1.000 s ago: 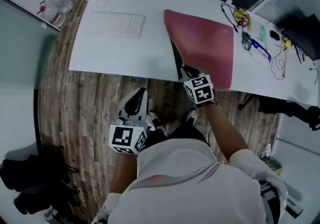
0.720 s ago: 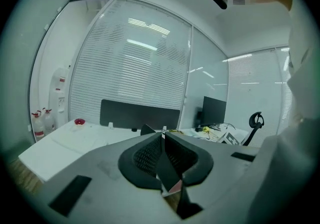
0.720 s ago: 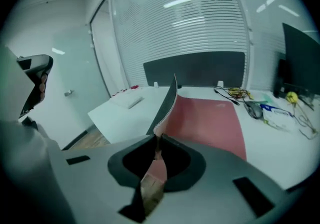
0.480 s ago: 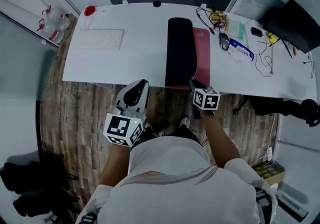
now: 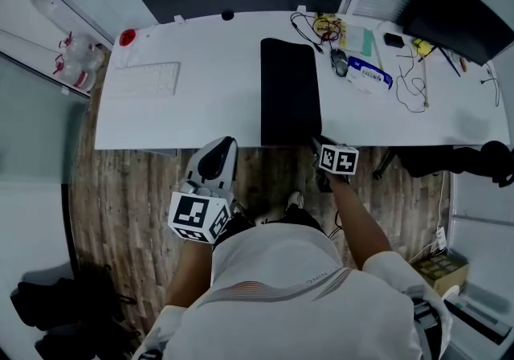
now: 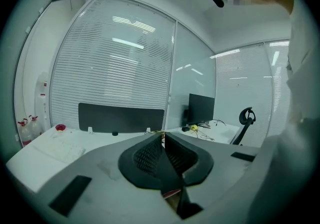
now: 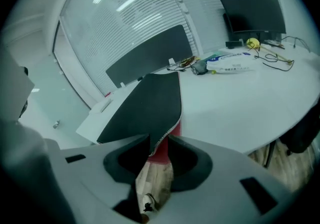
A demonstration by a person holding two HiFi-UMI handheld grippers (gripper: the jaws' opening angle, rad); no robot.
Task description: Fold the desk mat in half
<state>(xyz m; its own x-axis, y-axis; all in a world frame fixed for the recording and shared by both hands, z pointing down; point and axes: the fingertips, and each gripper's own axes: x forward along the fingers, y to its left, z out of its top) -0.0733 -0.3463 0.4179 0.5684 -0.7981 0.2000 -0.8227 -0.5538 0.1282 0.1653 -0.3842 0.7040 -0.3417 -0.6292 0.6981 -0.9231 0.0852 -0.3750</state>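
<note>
The right gripper [image 5: 317, 142] is seen with its 2 jaws opening. The near corner of the rectangular desk mat [image 5: 290, 93], black on its upturned side and red beneath, sits loosely in the gap, and no pad is pressed on it. The left gripper [image 5: 226, 144] is held with its jaws together and nothing between them.

1 second earlier the mat's red face was still raised and turned over. Now it is laid folded and flat, with black uppermost.

The mat is spread across the middle of the white desk [image 5: 201, 113], its near edge at the desk's front edge, where the right gripper is placed. The left gripper is kept off the desk, in front of that edge.
</note>
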